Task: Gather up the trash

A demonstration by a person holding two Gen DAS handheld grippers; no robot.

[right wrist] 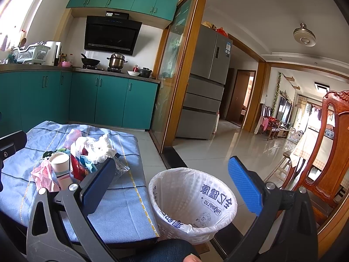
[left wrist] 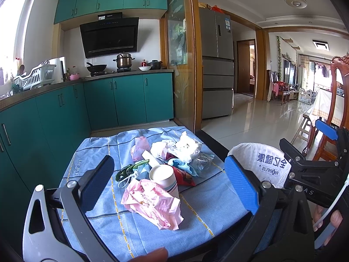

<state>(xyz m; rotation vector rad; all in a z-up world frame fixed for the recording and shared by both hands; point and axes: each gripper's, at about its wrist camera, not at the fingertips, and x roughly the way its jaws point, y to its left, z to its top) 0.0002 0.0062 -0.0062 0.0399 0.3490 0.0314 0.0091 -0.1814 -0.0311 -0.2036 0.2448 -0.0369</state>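
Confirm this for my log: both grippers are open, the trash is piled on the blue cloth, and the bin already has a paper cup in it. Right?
Not quite. The bin is empty in the right wrist view; the paper cup sits in the pile on the blue cloth. Left gripper and right gripper are open.

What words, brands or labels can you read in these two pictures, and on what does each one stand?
"全亿健康": blue print, mirrored, on the white plastic liner bag of the white waste basket.
"PHARMPLUS": same liner, beneath, mirrored.
"S A": right tongs' black frame, partly hidden.
Too small or blurred to read: pink crumpled wrapper, blue checked cloth's woven mark, grey fridge's sticker, black range hood's label.
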